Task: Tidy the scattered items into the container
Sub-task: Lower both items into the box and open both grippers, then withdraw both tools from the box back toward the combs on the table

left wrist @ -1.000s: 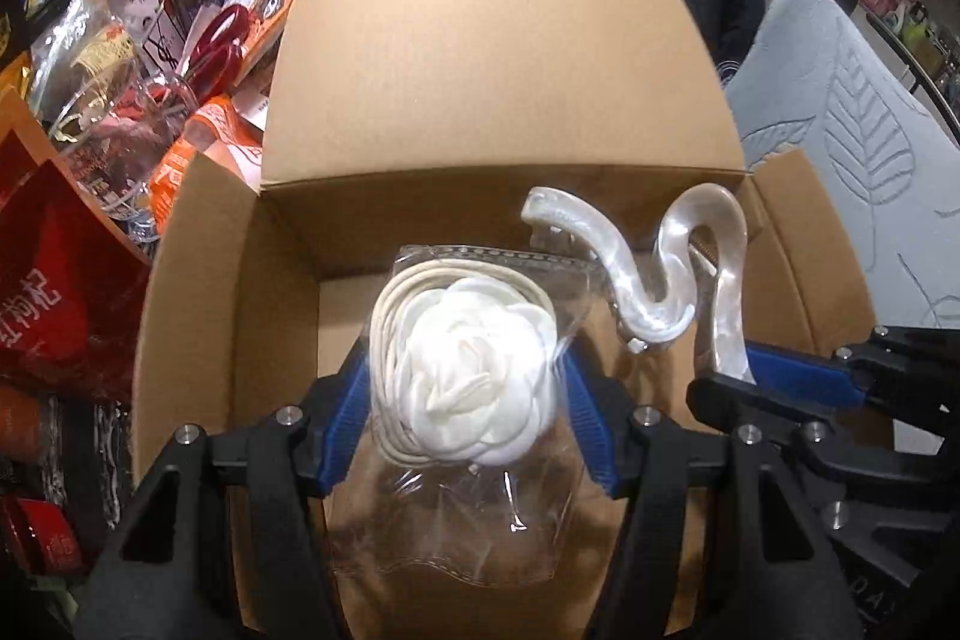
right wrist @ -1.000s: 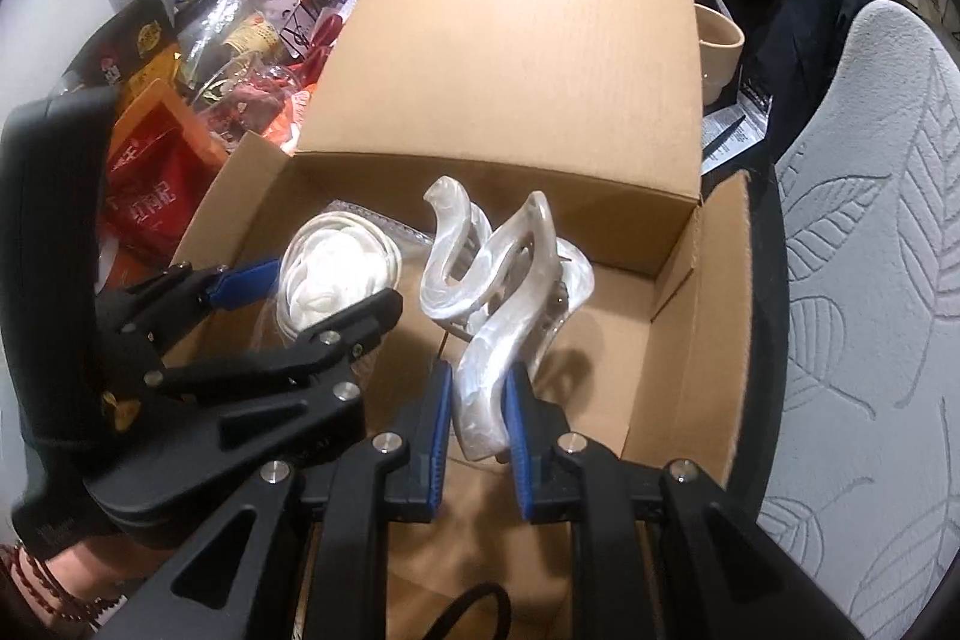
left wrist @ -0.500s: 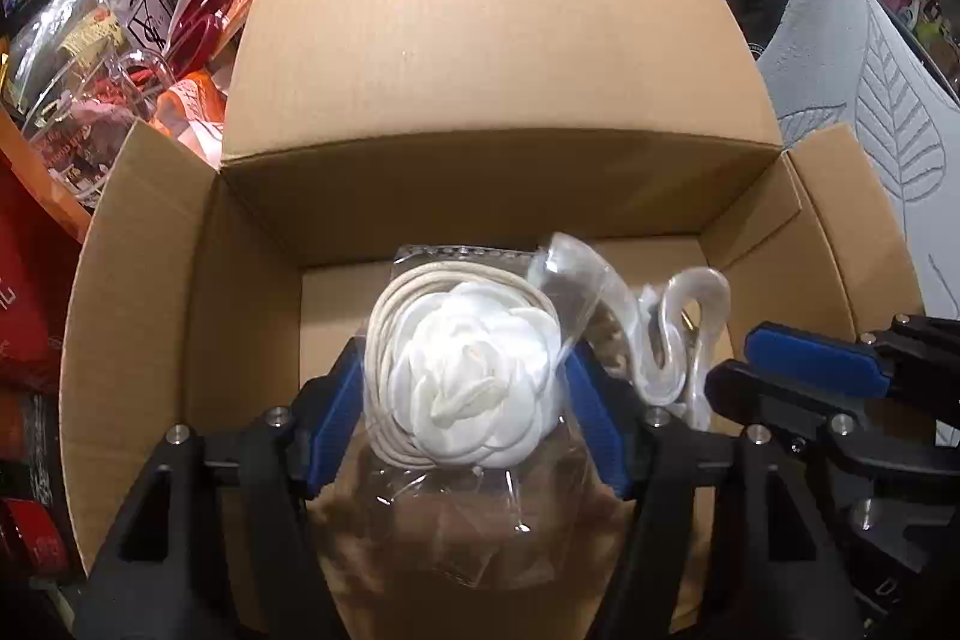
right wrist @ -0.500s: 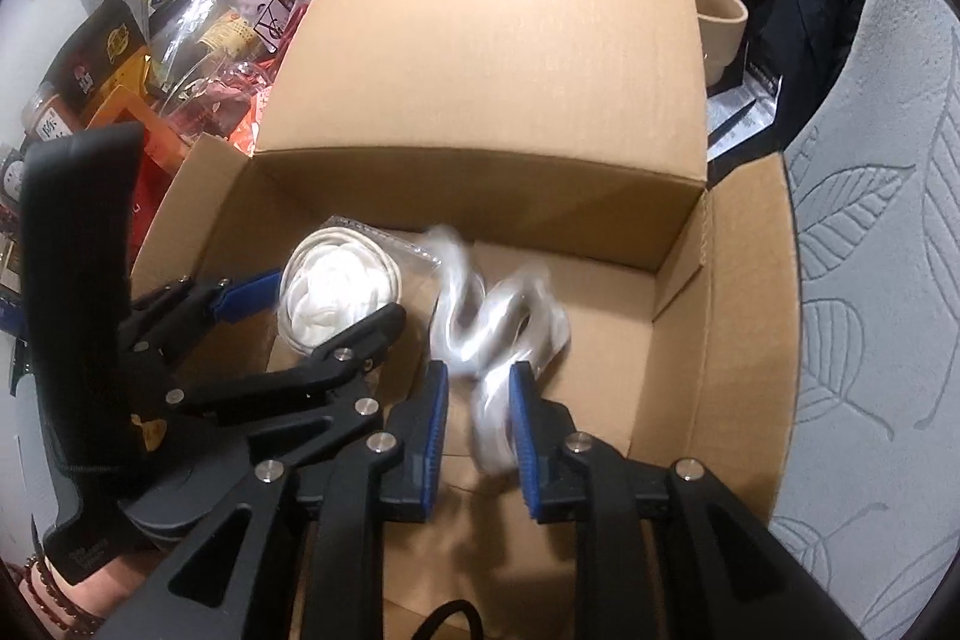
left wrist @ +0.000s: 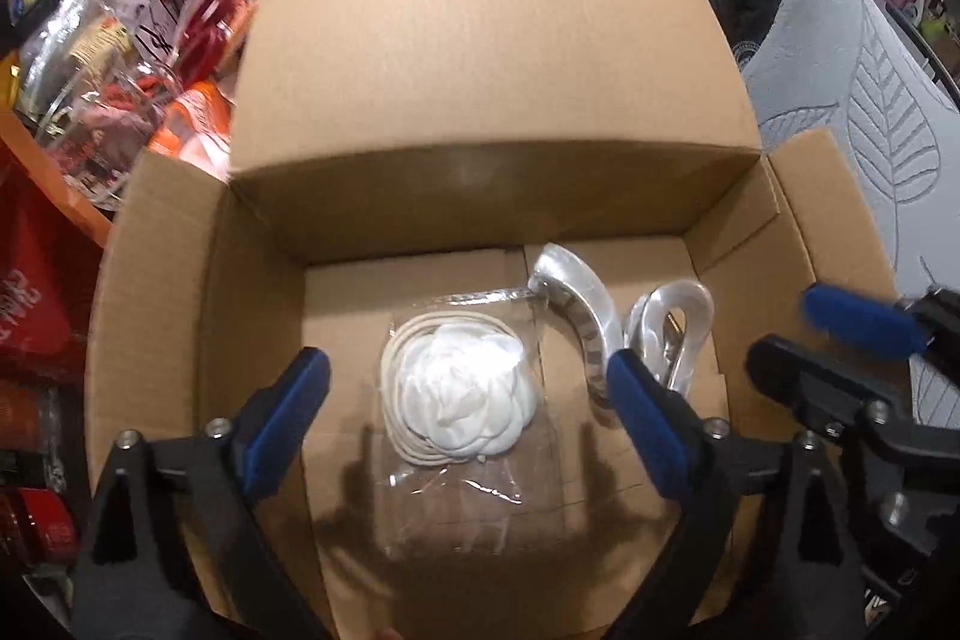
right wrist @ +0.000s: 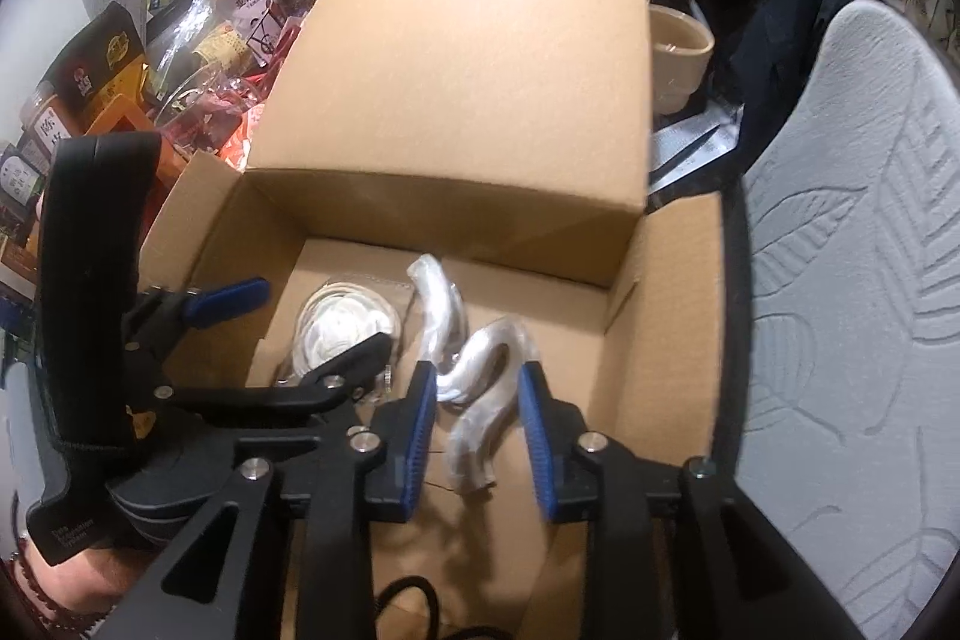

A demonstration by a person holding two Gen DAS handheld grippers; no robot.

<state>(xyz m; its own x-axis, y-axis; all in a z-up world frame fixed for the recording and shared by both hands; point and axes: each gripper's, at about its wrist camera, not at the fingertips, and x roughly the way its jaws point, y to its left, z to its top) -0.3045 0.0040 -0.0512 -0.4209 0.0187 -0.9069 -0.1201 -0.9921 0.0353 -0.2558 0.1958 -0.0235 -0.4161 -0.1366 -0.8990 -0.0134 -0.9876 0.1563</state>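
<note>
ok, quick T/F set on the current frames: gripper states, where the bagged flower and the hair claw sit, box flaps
1. The left gripper is clamped on the white fabric flower in its clear plastic bag. False: it is open; the bag lies on the floor of the brown cardboard box.
2. The right gripper is open. True.
3. The pearly white S-shaped hair claw lies outside the box. False: it is inside, beside the flower.
4. The box's far flap stands open. True.
</note>
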